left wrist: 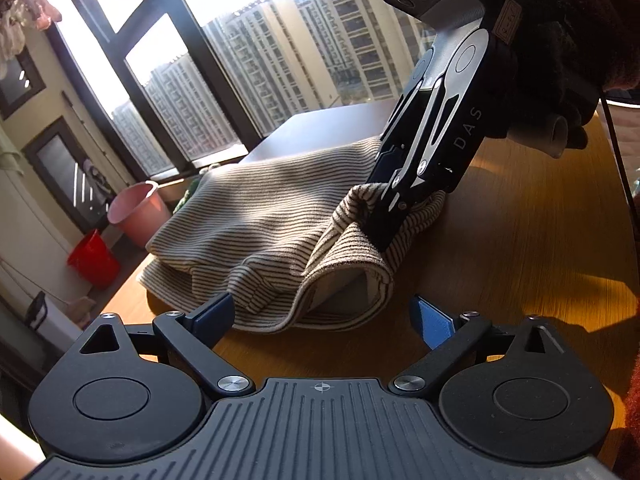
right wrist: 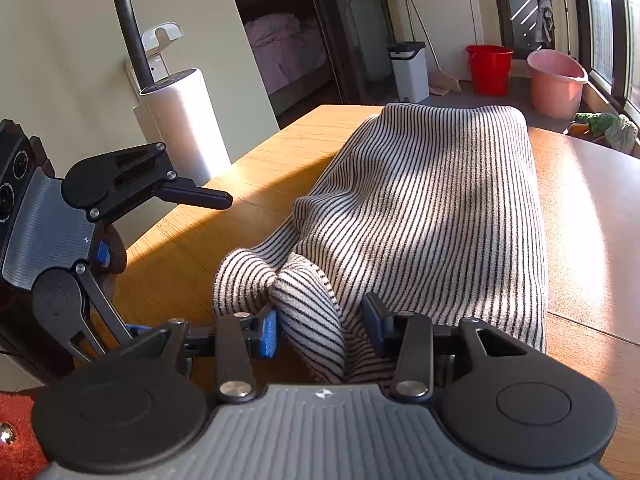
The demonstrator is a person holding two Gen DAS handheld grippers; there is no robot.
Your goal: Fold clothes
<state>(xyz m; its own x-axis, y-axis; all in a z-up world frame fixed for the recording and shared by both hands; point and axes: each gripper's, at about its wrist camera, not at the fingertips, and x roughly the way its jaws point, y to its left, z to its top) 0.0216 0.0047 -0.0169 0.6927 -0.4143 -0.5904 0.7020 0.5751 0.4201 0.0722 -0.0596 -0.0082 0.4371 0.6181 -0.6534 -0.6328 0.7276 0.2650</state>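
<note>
Right wrist view: right gripper (right wrist: 320, 330) clamped on bunched near corner of cream, dark-striped knit garment (right wrist: 432, 208) at 6 o'clock, likely for folding; left gripper (left wrist: 322, 316) fingers apart, empty; wooden table (left wrist: 520, 240) beneath.

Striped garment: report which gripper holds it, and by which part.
The right gripper pinches a bunched fold at the near end of the striped garment. The left gripper stands open before its hem, holding nothing.

Striped garment (right wrist: 420, 220) folds perhaps hide the right tool's (right wrist: 320, 326) pads.
</note>
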